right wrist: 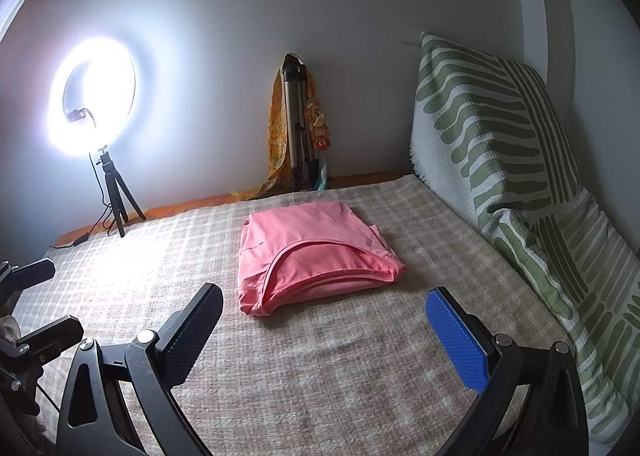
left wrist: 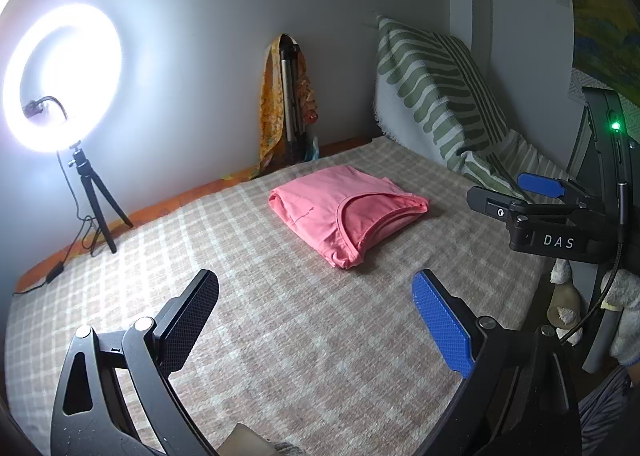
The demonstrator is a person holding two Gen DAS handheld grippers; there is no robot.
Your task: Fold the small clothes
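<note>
A pink garment [left wrist: 346, 214] lies folded into a compact rectangle on the checked beige blanket [left wrist: 280, 336], with its neckline band showing on top. It also shows in the right wrist view [right wrist: 312, 260]. My left gripper [left wrist: 316, 296] is open and empty, held back from the garment on its near side. My right gripper [right wrist: 324, 310] is open and empty, just short of the garment's near edge. The right gripper also shows at the right edge of the left wrist view [left wrist: 516, 192]. The left gripper's fingers [right wrist: 36, 268] show at the left edge of the right wrist view.
A lit ring light on a small tripod [left wrist: 60, 80] stands at the back left, its cable trailing on the bed. A folded tripod draped with yellow cloth [left wrist: 290, 104] leans in the corner. Green-and-white patterned pillows [right wrist: 520, 160] line the right side.
</note>
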